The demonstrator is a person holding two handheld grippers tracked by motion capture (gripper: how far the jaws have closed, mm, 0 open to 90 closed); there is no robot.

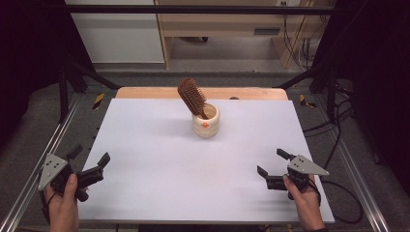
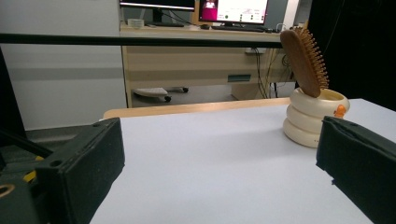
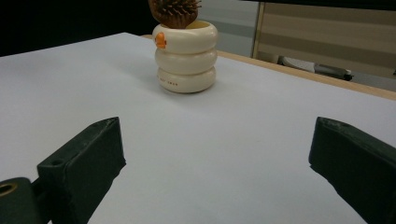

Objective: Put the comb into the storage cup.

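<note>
Room: dark frame bars around the work area, a pale wooden desk (image 1: 227, 24) behind, cables on the floor at the right; the left gripper view shows lit screens (image 2: 233, 10) on that desk.
Tabletop (image 1: 159, 169): white sheet over a wooden board whose far edge shows as a tan strip; bare apart from the cup.
Cup (image 1: 205, 122): cream, ribbed in three rings, with a small orange mark on its side; stands upright near the far middle of the tabletop.
Brush (image 1: 192, 96): brown wooden hairbrush, handle down in the cup, head leaning to the left in the high view, bristles facing right and up.
Left claw (image 1: 89, 162): at the near left edge of the tabletop, held in a hand (image 1: 63, 203); jaws wide apart, holding nothing.
Right claw (image 1: 273, 162): at the near right corner, held in the other hand (image 1: 302, 200); jaws wide apart, holding nothing.
Spacing: both claws well apart from the cup and from each other.
In the way: open white surface lies between each claw and the cup; in the left gripper view the right-hand jaw overlaps the cup's lower edge.
Right gripper view: cup (image 3: 186, 56) ahead and left of centre, brush head cut off by the top edge.
</note>
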